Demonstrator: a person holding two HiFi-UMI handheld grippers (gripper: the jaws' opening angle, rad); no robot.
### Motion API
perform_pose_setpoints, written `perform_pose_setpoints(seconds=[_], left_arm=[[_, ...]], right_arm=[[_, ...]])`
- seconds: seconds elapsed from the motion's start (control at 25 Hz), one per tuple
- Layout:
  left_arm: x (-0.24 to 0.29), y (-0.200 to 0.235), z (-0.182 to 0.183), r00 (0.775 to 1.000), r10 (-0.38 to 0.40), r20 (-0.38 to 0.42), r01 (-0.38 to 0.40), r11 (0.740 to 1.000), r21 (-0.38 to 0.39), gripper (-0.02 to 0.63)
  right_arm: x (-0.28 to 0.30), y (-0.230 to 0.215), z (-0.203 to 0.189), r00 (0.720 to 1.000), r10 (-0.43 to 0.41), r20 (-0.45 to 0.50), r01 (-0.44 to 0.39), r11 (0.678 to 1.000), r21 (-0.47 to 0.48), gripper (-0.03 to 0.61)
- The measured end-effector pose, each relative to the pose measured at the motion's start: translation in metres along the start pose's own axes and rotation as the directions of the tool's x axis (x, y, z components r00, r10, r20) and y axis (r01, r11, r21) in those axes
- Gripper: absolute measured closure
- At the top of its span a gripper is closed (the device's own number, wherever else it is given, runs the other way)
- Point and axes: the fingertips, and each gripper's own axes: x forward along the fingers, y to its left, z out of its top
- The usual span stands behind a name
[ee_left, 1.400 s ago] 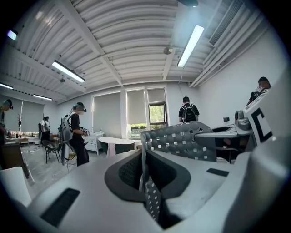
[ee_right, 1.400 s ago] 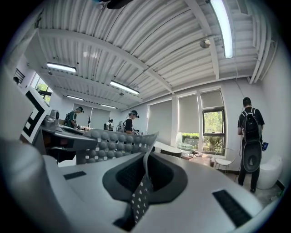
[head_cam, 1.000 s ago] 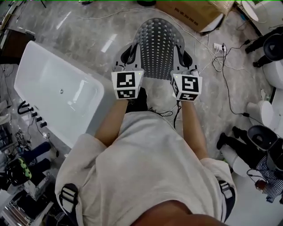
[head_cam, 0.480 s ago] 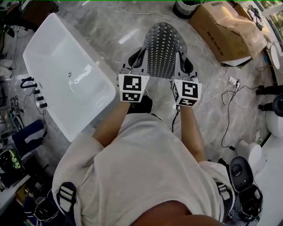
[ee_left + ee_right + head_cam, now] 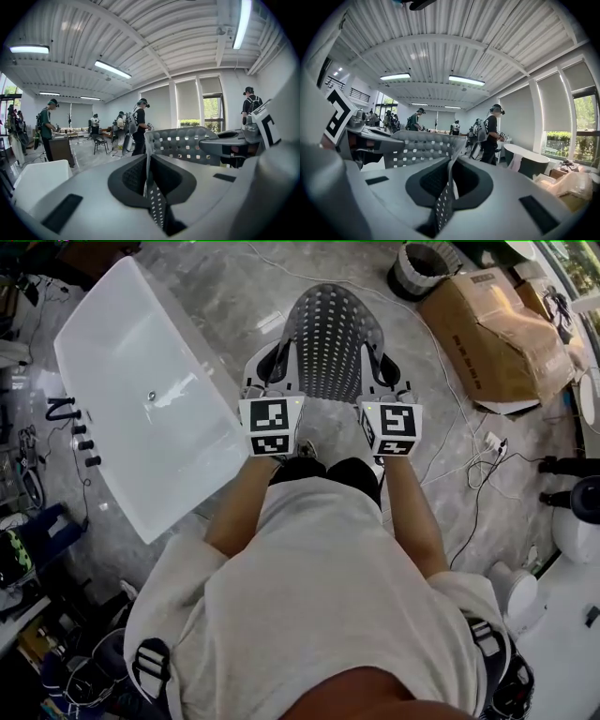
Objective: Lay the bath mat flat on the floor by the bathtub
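The left claw (image 5: 149,174) and right claw (image 5: 451,178) are each clenched on the near edge of the bath mat (image 5: 336,343), which is held off the floor at 12 o'clock; so thin a pinch might slip, or the far end fold under or land on the cables (image 5: 483,439) at 3 o'clock; the bathtub (image 5: 112,371) at 10 o'clock looks empty; the cardboard box (image 5: 497,334) at 2 o'clock looks shut.

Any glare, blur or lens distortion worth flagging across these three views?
Head view: sharp, a pale glare streak on the floor beside the bathtub. Left gripper view: heavy fisheye curving, black corners, ceiling lights blown out. Right gripper view: same fisheye, window bright, bath mat close to the lens slightly soft.
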Motion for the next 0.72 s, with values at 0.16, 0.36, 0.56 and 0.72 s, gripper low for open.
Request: perform_pose_setpoints(seconds=[0.16, 0.36, 0.56, 0.72], left_arm=[[0.009, 0.018, -0.002, 0.998, 0.066, -0.009, -0.066, 0.998, -0.020, 0.591], [0.029, 0.040, -0.008, 0.986, 0.163, -0.038, -0.165, 0.984, -0.062, 0.591], [0.048, 0.037, -0.014, 0.948, 0.307, -0.084, -0.314, 0.945, -0.095, 0.591], [0.065, 0.028, -0.013, 0.910, 0.397, -0.118, -0.409, 0.908, -0.095, 0.591]], right_arm=[[0.031, -0.001, 0.004, 0.998, 0.067, -0.004, -0.067, 0.998, -0.019, 0.560], [0.071, -0.003, 0.004, 0.984, 0.175, -0.019, -0.176, 0.984, -0.037, 0.560], [0.098, -0.018, -0.002, 0.945, 0.326, -0.035, -0.328, 0.943, -0.053, 0.560], [0.111, -0.027, -0.003, 0.899, 0.436, -0.044, -0.438, 0.895, -0.087, 0.560]])
